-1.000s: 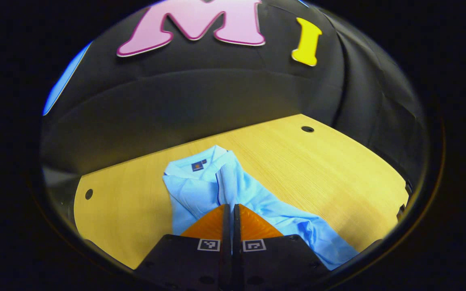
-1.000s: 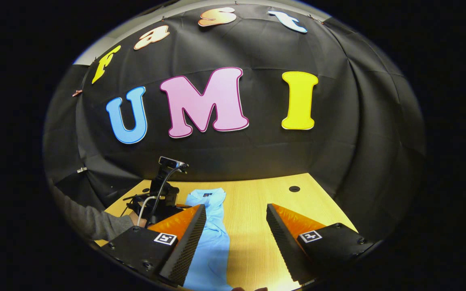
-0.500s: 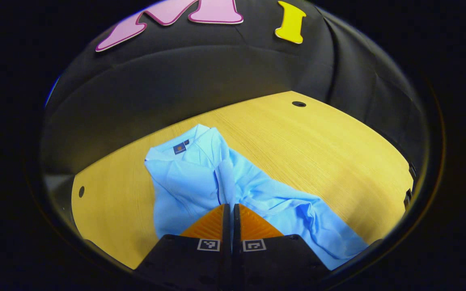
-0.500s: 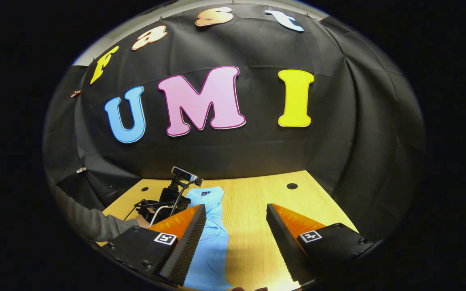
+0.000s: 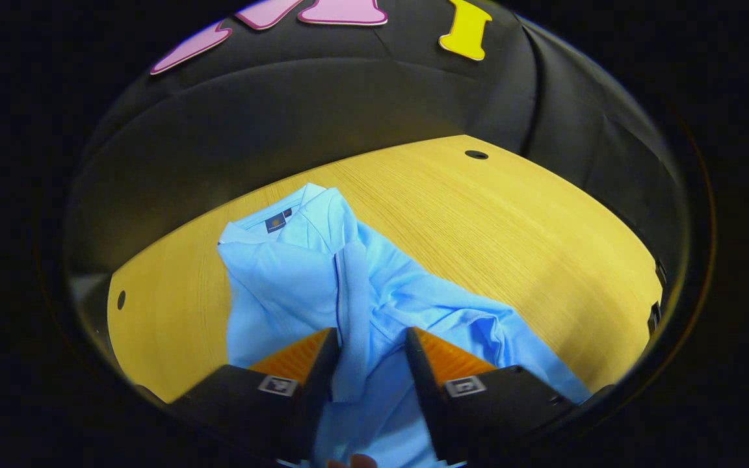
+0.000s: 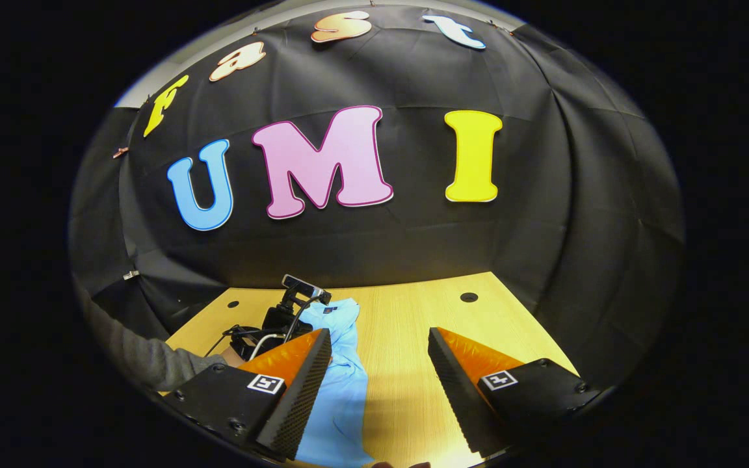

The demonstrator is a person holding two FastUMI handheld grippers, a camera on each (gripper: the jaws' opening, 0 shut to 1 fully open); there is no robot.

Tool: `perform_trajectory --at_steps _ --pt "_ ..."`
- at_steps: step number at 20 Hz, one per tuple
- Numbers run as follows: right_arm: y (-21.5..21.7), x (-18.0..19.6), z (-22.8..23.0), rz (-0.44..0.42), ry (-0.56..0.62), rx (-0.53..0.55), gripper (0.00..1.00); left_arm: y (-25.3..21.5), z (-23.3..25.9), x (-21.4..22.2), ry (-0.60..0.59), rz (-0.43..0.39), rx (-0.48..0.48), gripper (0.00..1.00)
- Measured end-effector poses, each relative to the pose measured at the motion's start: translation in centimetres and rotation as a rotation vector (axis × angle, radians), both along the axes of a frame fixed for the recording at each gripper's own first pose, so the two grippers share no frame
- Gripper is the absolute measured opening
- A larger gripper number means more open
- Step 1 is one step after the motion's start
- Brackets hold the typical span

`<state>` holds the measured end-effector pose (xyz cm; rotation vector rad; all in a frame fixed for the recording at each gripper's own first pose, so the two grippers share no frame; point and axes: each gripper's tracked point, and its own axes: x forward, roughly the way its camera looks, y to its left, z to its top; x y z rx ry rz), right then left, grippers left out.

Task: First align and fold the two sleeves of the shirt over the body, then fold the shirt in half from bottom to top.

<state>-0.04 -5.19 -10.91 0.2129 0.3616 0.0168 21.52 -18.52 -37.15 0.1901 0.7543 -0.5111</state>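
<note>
Shirt (image 5: pixel 296 273) sleeve now lies free between the left tool's (image 5: pixel 366 354) newly parted fingers; right tool (image 6: pixel 380 354) stays spread.

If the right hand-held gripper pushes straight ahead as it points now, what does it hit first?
Probably bare wooden table: the right hand-held gripper is open, the light blue shirt lies left of its line, with the booth wall beyond. Depth is unclear.
</note>
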Motion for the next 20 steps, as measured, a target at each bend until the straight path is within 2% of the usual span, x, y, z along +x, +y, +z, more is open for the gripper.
perform_trajectory --at_steps 2,7,10,16,17,20 --pt "0.0 -0.1 -0.1 -0.002 0.001 0.000 0.94 0.1 0.1 0.0 -0.018 -0.001 0.014 0.81" --pt "0.0 -0.2 -0.5 0.004 0.018 0.001 0.94 0.9 2.1 -0.6 -0.083 0.009 0.018 0.82" --pt "0.6 -0.8 -1.6 0.018 0.039 0.004 0.94 2.6 5.0 -3.0 -0.147 0.027 -0.011 0.83" --pt "3.3 -3.3 -4.1 0.080 0.087 -0.018 0.95 6.8 9.2 -11.8 -0.212 0.057 -0.057 0.83" --pt "4.3 -3.9 -4.9 0.105 0.109 -0.024 0.95 8.4 10.1 -15.0 -0.215 0.080 -0.059 0.83" --pt "6.1 -6.0 -7.3 0.138 0.176 -0.023 0.97 10.1 10.1 -19.9 -0.174 0.124 -0.081 0.82"
